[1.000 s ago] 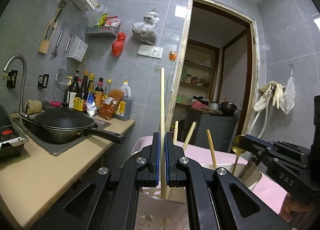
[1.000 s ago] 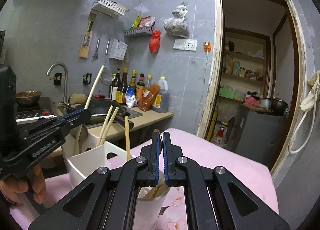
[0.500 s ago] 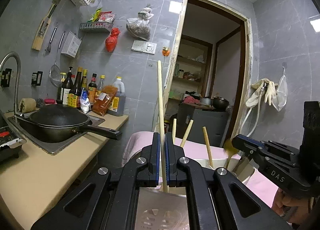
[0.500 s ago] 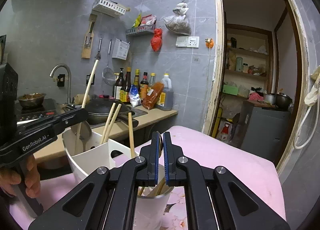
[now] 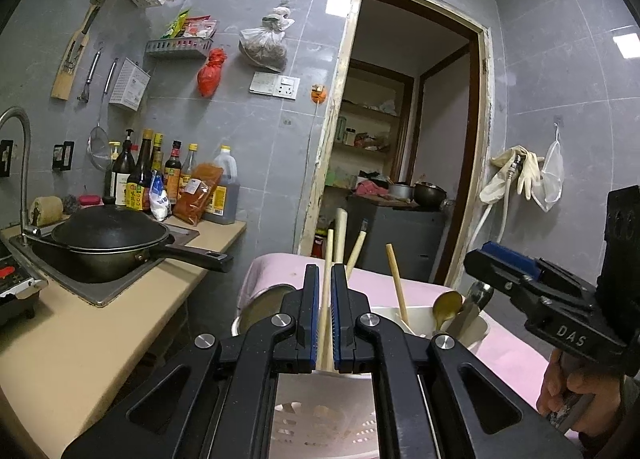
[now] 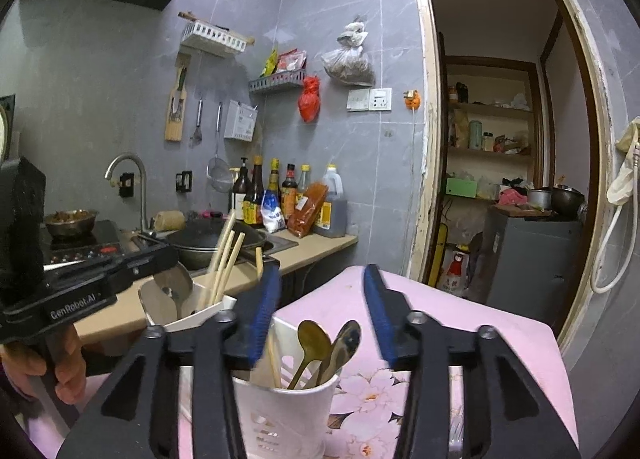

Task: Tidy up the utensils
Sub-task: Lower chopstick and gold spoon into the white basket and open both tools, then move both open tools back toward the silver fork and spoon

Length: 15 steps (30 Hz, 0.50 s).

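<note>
A white slotted utensil holder point(image 6: 288, 411) stands on the pink table point(image 6: 460, 323). It holds wooden chopsticks point(image 6: 224, 255), a gold spoon point(image 6: 314, 339) and a dark spoon point(image 6: 346, 337). My right gripper point(image 6: 320, 311) is open just above the spoons, empty. My left gripper point(image 5: 325, 299) is over the same holder point(image 5: 324, 415), its pads close around a wooden chopstick point(image 5: 329, 259) that stands down into the holder. The gold spoon point(image 5: 447, 305) and my right gripper point(image 5: 508, 271) show at the right of the left wrist view. My left gripper point(image 6: 120, 271) shows at the left of the right wrist view.
A beige counter point(image 5: 80, 339) lies to the left with a black pan point(image 5: 112, 237) on the sink and sauce bottles point(image 5: 172, 175) at the wall. A stove point(image 6: 76, 247) carries a metal bowl. An open doorway point(image 6: 500, 163) lies behind the table.
My right gripper has opened and let the gold spoon drop into the holder. The chopstick in my left gripper has slid down, its top now far lower.
</note>
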Each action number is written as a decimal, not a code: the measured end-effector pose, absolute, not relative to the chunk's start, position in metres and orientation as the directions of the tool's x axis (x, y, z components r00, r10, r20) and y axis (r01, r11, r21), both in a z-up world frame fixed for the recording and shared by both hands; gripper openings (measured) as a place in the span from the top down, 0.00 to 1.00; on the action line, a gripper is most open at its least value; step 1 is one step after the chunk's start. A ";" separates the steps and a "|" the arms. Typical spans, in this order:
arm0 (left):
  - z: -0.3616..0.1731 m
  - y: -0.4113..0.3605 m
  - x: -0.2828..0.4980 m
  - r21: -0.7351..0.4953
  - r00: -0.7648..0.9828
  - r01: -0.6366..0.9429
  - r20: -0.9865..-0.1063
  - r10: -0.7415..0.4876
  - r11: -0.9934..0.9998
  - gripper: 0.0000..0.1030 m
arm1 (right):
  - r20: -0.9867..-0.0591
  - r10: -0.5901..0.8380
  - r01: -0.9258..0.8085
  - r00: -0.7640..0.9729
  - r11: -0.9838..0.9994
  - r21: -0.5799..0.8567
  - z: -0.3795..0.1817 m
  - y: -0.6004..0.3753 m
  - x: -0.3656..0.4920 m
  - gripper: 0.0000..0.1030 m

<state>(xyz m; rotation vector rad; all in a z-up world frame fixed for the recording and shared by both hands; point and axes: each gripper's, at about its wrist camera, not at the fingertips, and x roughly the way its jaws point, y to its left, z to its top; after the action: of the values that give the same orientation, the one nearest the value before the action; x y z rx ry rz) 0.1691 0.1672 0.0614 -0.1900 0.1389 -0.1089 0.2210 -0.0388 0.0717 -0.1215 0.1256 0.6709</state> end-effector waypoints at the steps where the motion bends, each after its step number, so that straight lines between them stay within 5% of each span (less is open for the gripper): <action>1: 0.061 0.167 0.169 -0.196 0.985 0.094 -0.128 -0.120 0.976 0.96 | -0.152 0.609 -0.624 0.778 0.778 -0.072 0.072 -0.040 0.220 0.54; 7: 0.063 0.164 0.169 -0.199 0.983 0.097 -0.135 -0.125 0.975 0.94 | -0.137 0.599 -0.611 0.789 0.788 -0.075 0.075 -0.052 0.212 0.45; 11: 0.065 0.153 0.162 -0.199 0.983 0.098 -0.133 -0.126 0.975 0.61 | -0.121 0.582 -0.592 0.804 0.804 -0.063 0.076 -0.066 0.206 0.32; 15: 0.070 0.137 0.156 -0.200 0.981 0.097 -0.144 -0.127 0.975 0.57 | -0.106 0.554 -0.562 0.825 0.826 -0.054 0.077 -0.086 0.201 0.22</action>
<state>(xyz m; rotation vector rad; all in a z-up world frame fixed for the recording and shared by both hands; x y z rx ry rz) 0.1562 0.1365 0.0704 -0.1935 0.1568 -0.1136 0.2013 -0.0862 0.0773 -0.0843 0.0871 0.5937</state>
